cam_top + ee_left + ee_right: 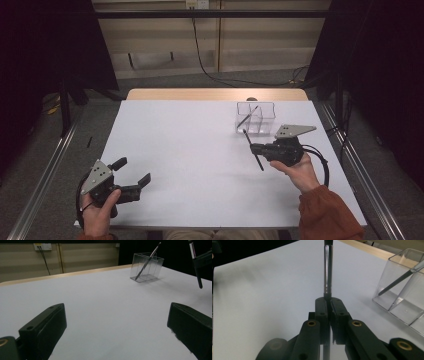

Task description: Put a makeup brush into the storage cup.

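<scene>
My right gripper (254,148) (328,301) is shut on a thin black brush (257,161) (328,270) with a silver band, gripping it partway along its length. It hovers over the right side of the white table (200,150), just in front of a clear divided box (270,117) (402,302). A second brush (247,116) (399,280) leans inside that box. My left gripper (133,171) (116,312) rests near the front left of the table, jaws wide apart with nothing between them. The left gripper view shows the box (155,267) and the held brush (197,272) far off.
The table's wooden far edge (215,94) lies behind the box. Metal rails (45,175) run along the floor on both sides. A cable (205,60) hangs down the back wall. Bare tabletop lies between the two grippers.
</scene>
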`<act>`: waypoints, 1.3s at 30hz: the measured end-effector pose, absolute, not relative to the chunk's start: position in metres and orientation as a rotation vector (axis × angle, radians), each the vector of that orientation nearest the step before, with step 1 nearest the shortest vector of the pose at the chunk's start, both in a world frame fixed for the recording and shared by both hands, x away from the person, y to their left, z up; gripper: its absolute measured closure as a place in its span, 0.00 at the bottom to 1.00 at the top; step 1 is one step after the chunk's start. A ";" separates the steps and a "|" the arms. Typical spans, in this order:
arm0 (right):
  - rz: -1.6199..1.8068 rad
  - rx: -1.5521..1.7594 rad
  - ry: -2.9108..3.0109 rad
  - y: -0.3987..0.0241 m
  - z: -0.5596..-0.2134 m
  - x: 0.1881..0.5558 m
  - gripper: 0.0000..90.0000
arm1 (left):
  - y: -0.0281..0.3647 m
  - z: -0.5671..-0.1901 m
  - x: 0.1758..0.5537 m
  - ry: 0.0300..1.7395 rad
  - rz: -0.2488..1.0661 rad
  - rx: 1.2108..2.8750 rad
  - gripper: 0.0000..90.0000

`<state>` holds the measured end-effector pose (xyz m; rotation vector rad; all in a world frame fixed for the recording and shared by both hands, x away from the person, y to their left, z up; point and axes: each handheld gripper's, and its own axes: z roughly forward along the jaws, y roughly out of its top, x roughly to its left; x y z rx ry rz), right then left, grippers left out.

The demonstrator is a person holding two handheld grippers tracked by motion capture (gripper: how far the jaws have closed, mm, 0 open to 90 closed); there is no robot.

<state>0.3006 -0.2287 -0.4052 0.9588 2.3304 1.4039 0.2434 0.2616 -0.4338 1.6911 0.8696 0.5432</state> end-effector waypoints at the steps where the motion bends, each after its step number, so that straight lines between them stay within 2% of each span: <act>1: 1.414 0.964 2.315 -0.229 -0.405 0.301 0.95 | 0.262 -0.434 0.243 0.870 0.543 1.691 0.03; 15: 1.581 0.922 2.123 -0.234 -0.401 0.301 0.94 | 0.260 -0.433 0.243 0.861 0.544 1.692 0.03; 39: 1.628 0.932 1.993 -0.230 -0.381 0.314 0.94 | 0.260 -0.433 0.243 0.850 0.544 1.689 0.03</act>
